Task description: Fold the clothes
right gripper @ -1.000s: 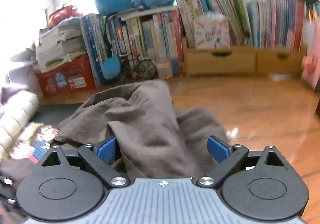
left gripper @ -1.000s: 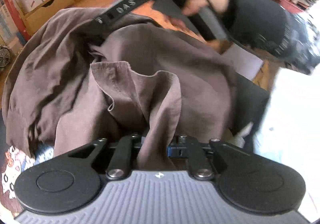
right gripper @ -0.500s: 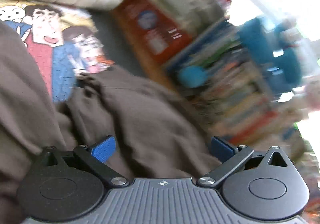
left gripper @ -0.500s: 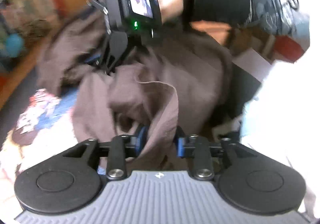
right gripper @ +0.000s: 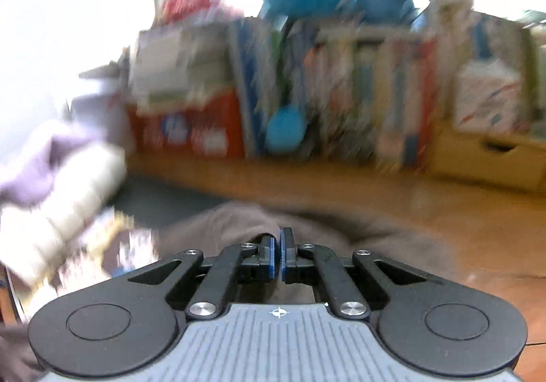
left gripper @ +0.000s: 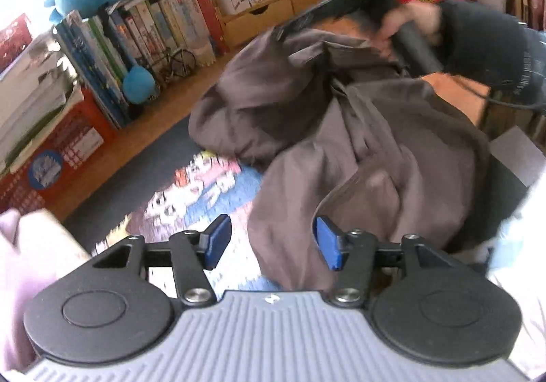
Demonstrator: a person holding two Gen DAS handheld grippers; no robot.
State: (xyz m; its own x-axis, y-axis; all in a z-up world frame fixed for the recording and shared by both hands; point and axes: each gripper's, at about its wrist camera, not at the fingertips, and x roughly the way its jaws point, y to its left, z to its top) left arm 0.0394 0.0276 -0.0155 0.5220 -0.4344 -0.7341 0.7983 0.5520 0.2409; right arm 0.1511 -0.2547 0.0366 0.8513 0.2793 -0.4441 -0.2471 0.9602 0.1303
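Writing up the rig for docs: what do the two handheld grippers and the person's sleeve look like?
Both the left gripper and the right gripper match: ribbed grey body with a small crosshair mark, two round black discs, black linkage arms with silver screws, blue pads on the jaws. In the left wrist view a black sleeve shows, with a thin black cable below it.

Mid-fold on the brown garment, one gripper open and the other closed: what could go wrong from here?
1. The left gripper has just been opening, pads apart, with the brown garment loose beside one pad; that side may slump and undo the fold.
2. The right gripper has just snapped shut at a fabric ridge; blur hides how much cloth it caught, so it may slip.
3. The garment is bunched, so creases may get folded in.
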